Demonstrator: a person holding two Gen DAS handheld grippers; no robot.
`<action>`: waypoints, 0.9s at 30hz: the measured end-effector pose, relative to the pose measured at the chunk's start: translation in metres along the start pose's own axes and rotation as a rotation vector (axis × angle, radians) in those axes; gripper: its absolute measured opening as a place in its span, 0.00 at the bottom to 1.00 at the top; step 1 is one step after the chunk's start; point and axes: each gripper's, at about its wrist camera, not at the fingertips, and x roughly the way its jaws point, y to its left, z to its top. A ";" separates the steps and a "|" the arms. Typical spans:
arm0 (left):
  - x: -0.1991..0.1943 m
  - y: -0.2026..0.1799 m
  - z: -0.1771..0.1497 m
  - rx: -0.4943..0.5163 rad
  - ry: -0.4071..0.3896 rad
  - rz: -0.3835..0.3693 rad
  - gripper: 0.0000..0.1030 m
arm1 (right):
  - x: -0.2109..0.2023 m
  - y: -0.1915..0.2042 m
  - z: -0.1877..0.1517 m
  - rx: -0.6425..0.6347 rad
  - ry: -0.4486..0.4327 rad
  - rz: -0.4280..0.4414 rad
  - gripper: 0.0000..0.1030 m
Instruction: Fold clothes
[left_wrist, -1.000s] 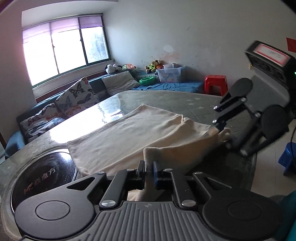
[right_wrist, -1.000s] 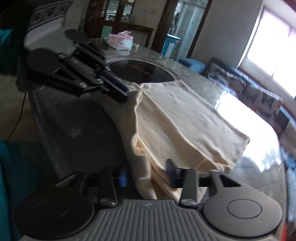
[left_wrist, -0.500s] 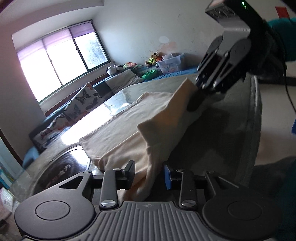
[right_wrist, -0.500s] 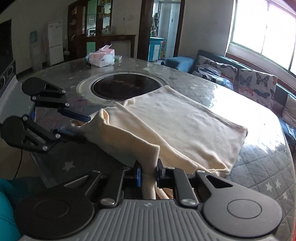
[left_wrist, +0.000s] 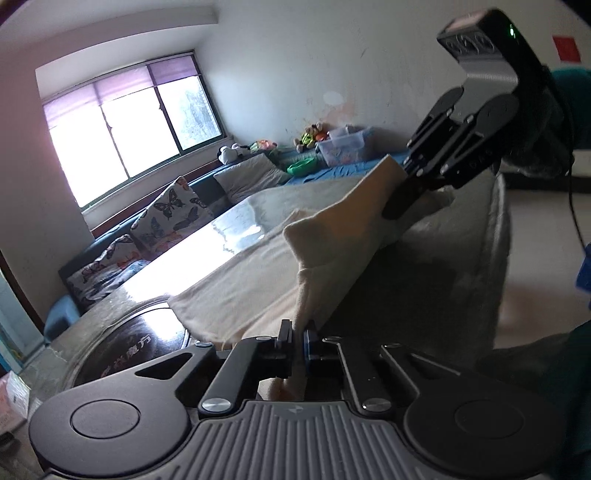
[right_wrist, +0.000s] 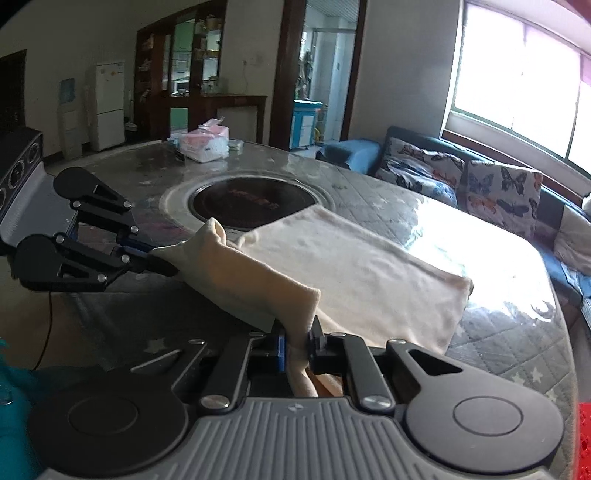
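Observation:
A cream garment (left_wrist: 251, 280) lies partly folded on the round table, also in the right wrist view (right_wrist: 354, 273). My left gripper (left_wrist: 298, 334) is shut on one corner of its near edge. My right gripper (right_wrist: 297, 341) is shut on the other corner. The held edge is lifted off the table and stretched between them. Each gripper shows in the other's view: the right one (left_wrist: 410, 184) high at the right, the left one (right_wrist: 155, 258) at the left.
A round table (right_wrist: 498, 354) with a quilted cover has a dark round hotplate (right_wrist: 253, 201) set in it beside the garment. A tissue pack (right_wrist: 205, 146) sits at the far side. A sofa with butterfly cushions (right_wrist: 480, 184) runs under the window.
Both grippers have raised the garment's near edge higher off the table. The left gripper, open half a second ago, has shut on its corner.

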 end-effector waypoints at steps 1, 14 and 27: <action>-0.008 -0.001 0.001 -0.008 -0.004 -0.008 0.06 | -0.006 0.003 0.000 -0.005 0.000 0.009 0.10; 0.001 0.025 0.032 -0.065 -0.026 0.054 0.06 | -0.003 -0.009 0.030 0.002 0.000 0.015 0.10; 0.120 0.101 0.057 -0.209 0.110 0.136 0.06 | 0.089 -0.082 0.077 0.092 0.050 -0.034 0.09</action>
